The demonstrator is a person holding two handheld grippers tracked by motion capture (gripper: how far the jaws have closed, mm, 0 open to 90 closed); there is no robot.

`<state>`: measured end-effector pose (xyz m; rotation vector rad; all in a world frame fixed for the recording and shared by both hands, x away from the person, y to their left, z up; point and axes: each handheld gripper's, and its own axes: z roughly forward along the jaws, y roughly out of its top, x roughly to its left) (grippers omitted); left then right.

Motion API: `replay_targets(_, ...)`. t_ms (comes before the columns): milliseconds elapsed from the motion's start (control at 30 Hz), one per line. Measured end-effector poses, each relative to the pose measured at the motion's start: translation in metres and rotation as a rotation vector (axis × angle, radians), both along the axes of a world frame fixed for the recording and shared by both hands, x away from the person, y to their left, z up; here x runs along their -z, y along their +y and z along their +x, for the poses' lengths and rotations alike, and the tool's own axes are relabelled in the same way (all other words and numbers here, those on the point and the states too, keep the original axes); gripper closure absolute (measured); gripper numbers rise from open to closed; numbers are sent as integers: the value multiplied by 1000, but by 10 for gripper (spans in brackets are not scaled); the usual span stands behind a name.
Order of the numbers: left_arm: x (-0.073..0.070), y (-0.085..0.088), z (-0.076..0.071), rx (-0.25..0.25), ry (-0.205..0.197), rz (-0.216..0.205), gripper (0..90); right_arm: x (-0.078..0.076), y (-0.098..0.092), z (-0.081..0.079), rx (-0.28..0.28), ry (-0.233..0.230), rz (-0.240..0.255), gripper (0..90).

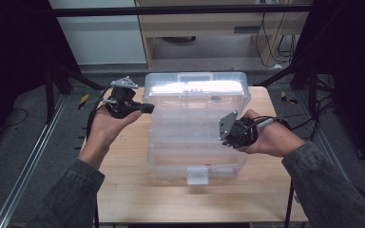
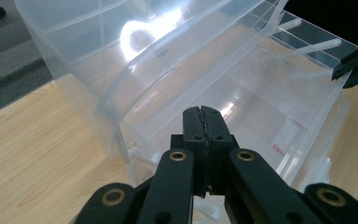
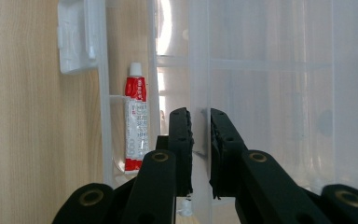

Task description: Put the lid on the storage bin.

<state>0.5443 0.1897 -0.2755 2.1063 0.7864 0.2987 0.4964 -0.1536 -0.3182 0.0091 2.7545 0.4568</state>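
Observation:
A clear plastic compartment box lies on the wooden table, its lid tilted up off the base. My right gripper is at the lid's right edge, and in the right gripper view its jaws are shut on that clear edge. My left gripper is by the box's left side. In its own view the pads meet with nothing between them, just in front of the raised lid. A red and white tube lies in a compartment near the front latch.
The box takes up the middle of the table, with bare wood in front and at both sides. The white latch sticks out at the near edge. Metal frame bars and cables run around the table on the floor.

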Motion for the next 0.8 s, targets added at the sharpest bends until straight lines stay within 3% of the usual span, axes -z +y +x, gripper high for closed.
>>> replay_targets(500,2,2,-2,2,8,-2,895,4,-1,-4,0,11,5,794)
replay_targets(800,12,4,-8,11,33,-14,894,10,-6,-7,16,16,28,745)
